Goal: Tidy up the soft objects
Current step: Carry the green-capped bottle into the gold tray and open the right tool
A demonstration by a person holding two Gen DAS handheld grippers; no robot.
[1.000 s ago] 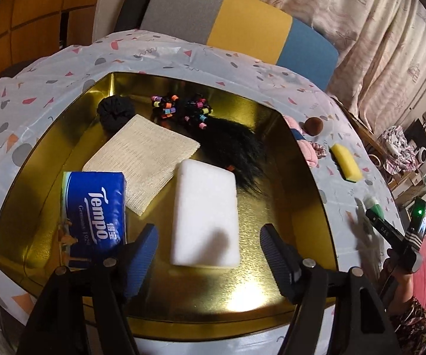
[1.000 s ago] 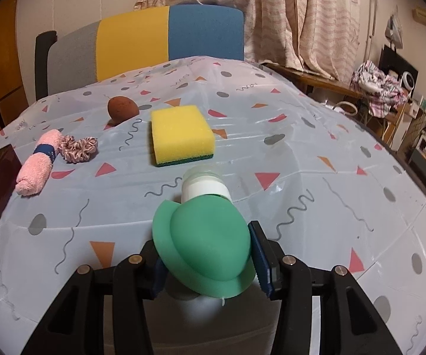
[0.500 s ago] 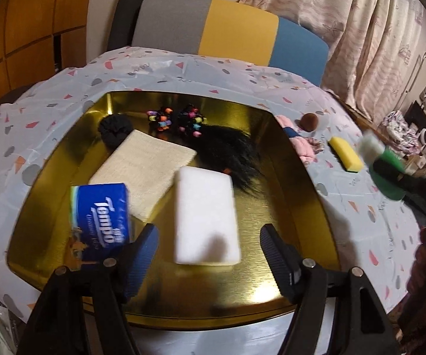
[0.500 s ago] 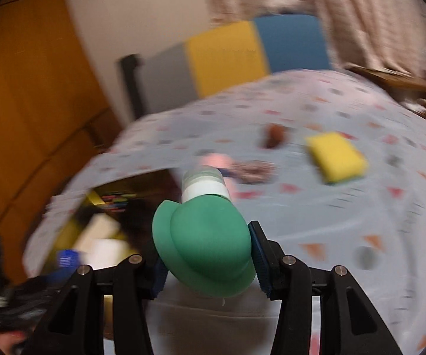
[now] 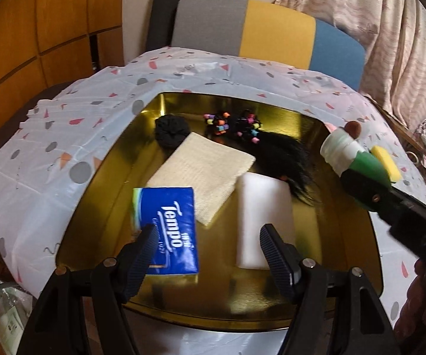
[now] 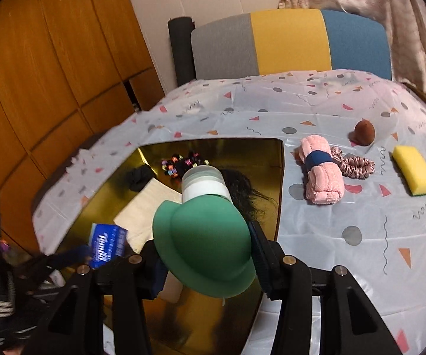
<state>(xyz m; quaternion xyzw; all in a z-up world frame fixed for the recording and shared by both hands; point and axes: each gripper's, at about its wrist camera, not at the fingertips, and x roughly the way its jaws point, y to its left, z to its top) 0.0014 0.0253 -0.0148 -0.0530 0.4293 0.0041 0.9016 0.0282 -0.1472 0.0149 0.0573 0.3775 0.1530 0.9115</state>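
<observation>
A gold tray (image 5: pixel 109 159) holds a blue Tempo tissue pack (image 5: pixel 168 224), a cream cloth (image 5: pixel 204 171), a white sponge (image 5: pixel 264 204), a black wig (image 5: pixel 283 153), beaded hair ties (image 5: pixel 230 124) and a black scrunchie (image 5: pixel 170 131). My left gripper (image 5: pixel 207 238) is open and empty above the tray's near side. My right gripper (image 6: pixel 204 242) is shut on a green and white soft toy (image 6: pixel 204 230) and holds it over the tray's right side; it also shows in the left wrist view (image 5: pixel 357 159).
On the tablecloth right of the tray lie a rolled pink towel (image 6: pixel 322 177), a pink scrunchie (image 6: pixel 354 165), a brown puff (image 6: pixel 365 131) and a yellow sponge (image 6: pixel 414 170). A grey, yellow and blue chair (image 6: pixel 289 41) stands behind the table. Wooden panels (image 6: pixel 50 59) are at left.
My right gripper has swung left with the green toy, from over the bare tablecloth to over the tray. My left gripper has pulled back and shifted left a little.
</observation>
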